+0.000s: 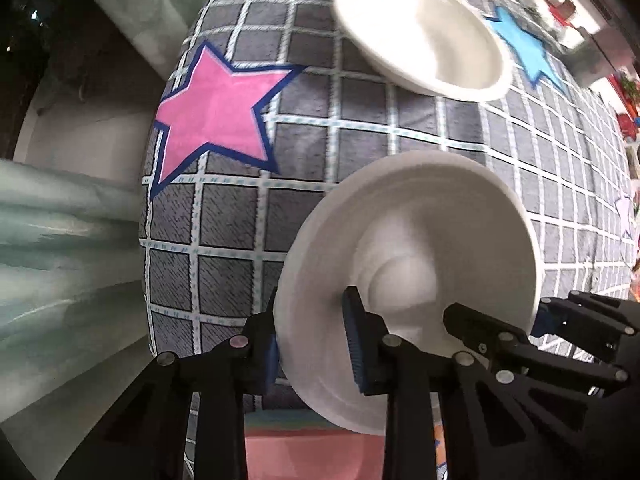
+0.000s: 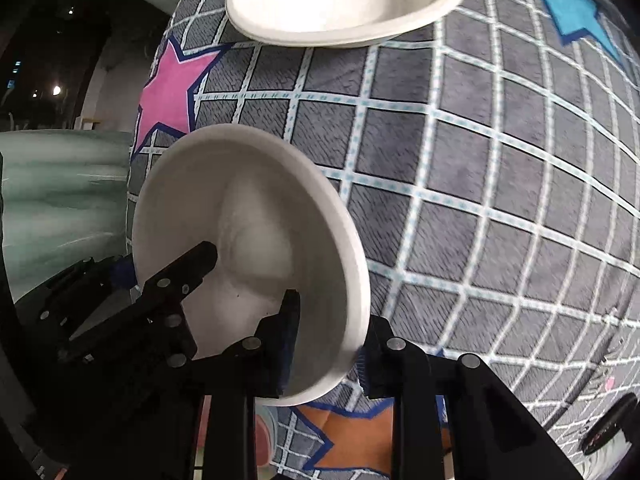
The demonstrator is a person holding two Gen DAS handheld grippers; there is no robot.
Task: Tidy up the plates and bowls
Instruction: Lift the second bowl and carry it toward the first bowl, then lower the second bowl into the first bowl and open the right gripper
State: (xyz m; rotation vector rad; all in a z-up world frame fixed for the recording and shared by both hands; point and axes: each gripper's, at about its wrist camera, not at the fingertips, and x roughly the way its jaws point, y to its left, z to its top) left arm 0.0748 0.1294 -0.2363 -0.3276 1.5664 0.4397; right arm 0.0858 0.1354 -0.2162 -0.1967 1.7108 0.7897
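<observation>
in the left wrist view, the left hand-held gripper [image 1: 314,346] is clamped narrow on the rim of a white bowl [image 1: 412,280], one pad inside the bowl and one outside. the right hand-held gripper [image 1: 516,322] pinches the opposite side of the same rim, so both hold one bowl just ahead of their fingers. a second white bowl [image 1: 424,36] sits well beyond the fingers on the checked cloth [image 1: 224,248] with its pink star [image 1: 216,116]. the risk here is judged to lie in the shared grip: if the two hands pull or twist unevenly, the thin rim could slip out of one pair of pads and the bowl could tip or drop onto the cloth.

in the right wrist view, the right hand-held gripper [image 2: 326,350] is shut narrow on the near rim of the bowl [image 2: 248,240], with the left hand-held gripper [image 2: 162,276] on the far-left side. the second bowl [image 2: 344,4] lies far ahead. a shallow bite so close to the edge looks likely to let the bowl pivot.

no brand, label or readable writing appears in either view; the cloth shows only stars and grid lines.
</observation>
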